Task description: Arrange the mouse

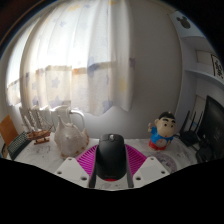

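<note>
Mouse (110,158), black, sits between the two fingers of the tongs (110,176), whose magenta pads (88,160) press against both its sides, holding it above the white table (45,155). Beyond it stand a glass jar (68,133) and a cartoon figurine (163,130). White curtains (100,60) hang behind.

Nothing readable is showing anywhere from where I am standing. No label, brand, number or sign is coming through on any object or surface in this room.
</note>
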A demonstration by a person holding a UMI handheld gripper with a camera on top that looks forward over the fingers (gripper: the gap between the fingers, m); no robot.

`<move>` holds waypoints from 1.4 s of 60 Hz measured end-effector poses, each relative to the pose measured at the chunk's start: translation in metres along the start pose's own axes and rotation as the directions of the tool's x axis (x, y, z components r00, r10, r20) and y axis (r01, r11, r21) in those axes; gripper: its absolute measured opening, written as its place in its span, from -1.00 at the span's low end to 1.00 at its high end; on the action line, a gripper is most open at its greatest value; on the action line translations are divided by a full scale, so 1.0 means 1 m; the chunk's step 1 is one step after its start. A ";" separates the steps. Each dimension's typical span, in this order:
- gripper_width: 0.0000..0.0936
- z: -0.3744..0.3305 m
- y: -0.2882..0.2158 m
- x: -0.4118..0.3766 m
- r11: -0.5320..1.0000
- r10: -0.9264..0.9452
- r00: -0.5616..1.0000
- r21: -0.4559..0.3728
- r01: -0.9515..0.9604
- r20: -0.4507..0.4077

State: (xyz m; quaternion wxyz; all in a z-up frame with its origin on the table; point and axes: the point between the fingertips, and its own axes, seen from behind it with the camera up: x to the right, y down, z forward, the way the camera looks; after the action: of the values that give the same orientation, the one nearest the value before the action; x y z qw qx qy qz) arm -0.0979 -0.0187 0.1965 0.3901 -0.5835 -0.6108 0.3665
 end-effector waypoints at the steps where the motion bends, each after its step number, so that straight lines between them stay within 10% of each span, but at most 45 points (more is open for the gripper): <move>1: -0.08 0.004 0.001 0.016 1.000 -0.005 1.000 -0.003 0.005 -0.014; 32: 0.17 0.107 0.193 0.248 0.953 0.101 0.993 -0.281 -0.113 -0.056; 37: 0.86 0.094 0.185 0.251 0.946 0.129 0.990 -0.291 -0.141 -0.060; 65: 0.83 -0.208 0.115 0.190 0.885 0.223 0.962 -0.379 -0.268 -0.161; 84: 0.82 -0.247 0.105 0.167 0.922 0.133 0.981 -0.345 -0.175 -0.144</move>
State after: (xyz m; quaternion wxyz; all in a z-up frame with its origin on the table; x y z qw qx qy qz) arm 0.1676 0.1518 0.2155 0.2832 -0.7112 -0.5951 0.2446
